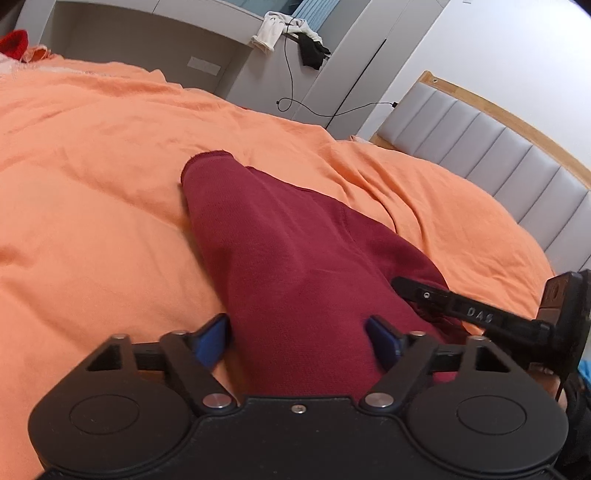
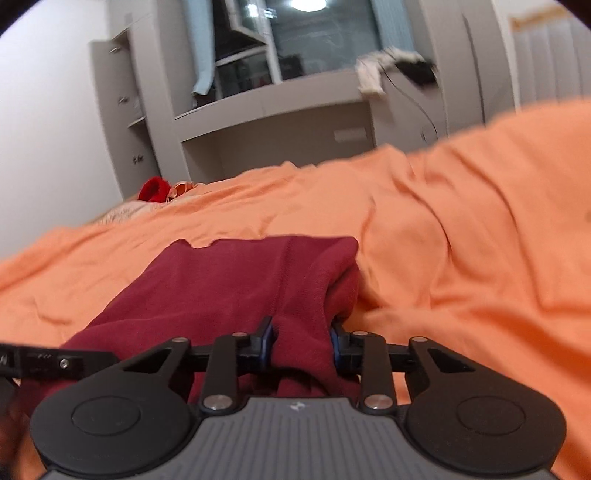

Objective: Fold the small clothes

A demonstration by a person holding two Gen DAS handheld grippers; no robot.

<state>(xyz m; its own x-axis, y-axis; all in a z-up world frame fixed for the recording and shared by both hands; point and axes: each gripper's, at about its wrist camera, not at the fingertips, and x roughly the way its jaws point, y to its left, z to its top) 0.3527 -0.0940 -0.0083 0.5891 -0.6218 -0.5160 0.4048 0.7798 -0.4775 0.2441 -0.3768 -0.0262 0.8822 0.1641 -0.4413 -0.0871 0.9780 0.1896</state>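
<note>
A dark red garment (image 1: 288, 251) lies on the orange bedspread (image 1: 92, 184), a narrow sleeve-like end pointing away. My left gripper (image 1: 297, 341) is open, its blue pads either side of the cloth's near end without pinching it. In the right wrist view the same garment (image 2: 229, 280) lies ahead, and my right gripper (image 2: 301, 345) is shut on a bunched fold of it at its right edge. The right gripper's finger (image 1: 454, 306) shows at the right of the left wrist view, touching the cloth. The left gripper's finger (image 2: 55, 363) shows at the left of the right wrist view.
A padded grey headboard (image 1: 498, 158) stands at the right. Grey shelving (image 1: 147, 48) with a white cloth (image 1: 269, 33) and a black cloth (image 1: 312, 51) stands beyond the bed. A bright red item (image 2: 153, 190) lies at the bed's far edge.
</note>
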